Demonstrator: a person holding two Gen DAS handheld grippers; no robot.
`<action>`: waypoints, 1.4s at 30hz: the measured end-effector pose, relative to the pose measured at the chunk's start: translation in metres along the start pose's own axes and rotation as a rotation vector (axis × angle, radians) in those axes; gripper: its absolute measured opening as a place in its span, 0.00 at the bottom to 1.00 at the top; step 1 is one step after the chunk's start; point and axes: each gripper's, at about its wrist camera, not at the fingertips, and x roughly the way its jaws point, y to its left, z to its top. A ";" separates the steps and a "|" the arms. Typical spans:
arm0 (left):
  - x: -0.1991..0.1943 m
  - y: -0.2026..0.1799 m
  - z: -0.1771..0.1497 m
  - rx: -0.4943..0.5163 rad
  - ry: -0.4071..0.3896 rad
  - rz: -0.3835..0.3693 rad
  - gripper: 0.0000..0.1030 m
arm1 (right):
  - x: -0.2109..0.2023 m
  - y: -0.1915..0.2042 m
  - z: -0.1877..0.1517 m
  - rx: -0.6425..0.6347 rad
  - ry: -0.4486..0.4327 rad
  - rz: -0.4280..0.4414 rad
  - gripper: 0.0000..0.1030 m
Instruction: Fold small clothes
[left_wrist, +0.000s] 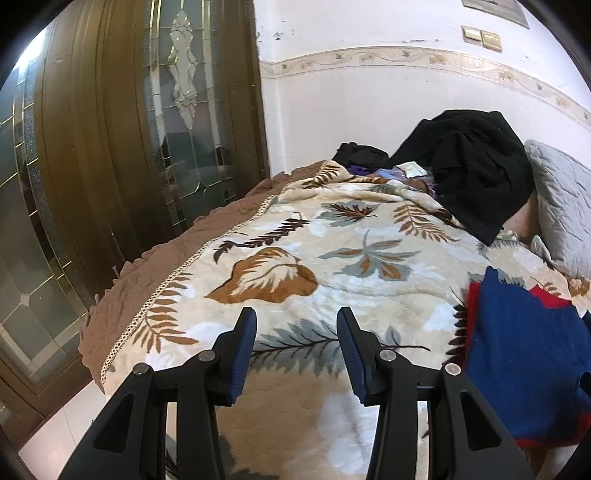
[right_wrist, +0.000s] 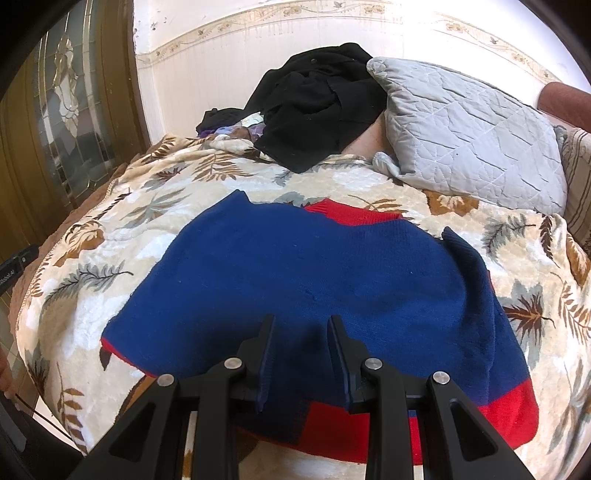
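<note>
A blue sweater with red trim (right_wrist: 295, 280) lies spread flat on the leaf-print blanket (right_wrist: 122, 229) that covers the bed, its red hem toward us and its red collar toward the grey quilted pillow (right_wrist: 469, 144). We read that layout as deliberate: the garment is smoothed out on the open middle of the bed, well apart from the heap of black clothes (right_wrist: 317, 99) by the wall, so each edge can be lifted and folded over cleanly. One side already appears turned in along the right edge, though the fisheye bend makes us unsure.

Our right gripper (right_wrist: 301, 325) hovers over the lower part of the sweater, its jaws set a modest way apart with blue knit showing between them; from this angle we cannot tell whether the pads touch the fabric, and nothing is bunched or lifted in them.

Our left gripper (left_wrist: 297, 317) is off to the side over bare blanket, jaws spread wider and empty, the sweater's edge (left_wrist: 524, 354) lying just to its right. Beyond it stands the wooden door with leaded glass (left_wrist: 147, 110).
</note>
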 end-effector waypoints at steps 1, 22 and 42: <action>0.001 0.003 0.000 -0.005 0.000 0.002 0.45 | 0.000 0.002 0.000 -0.001 0.000 0.002 0.31; 0.004 0.036 0.003 -0.067 -0.003 0.072 0.45 | 0.005 0.016 0.003 -0.016 -0.003 0.031 0.31; 0.015 0.107 -0.002 -0.125 0.022 0.279 0.45 | 0.016 0.029 0.005 -0.019 0.008 0.062 0.31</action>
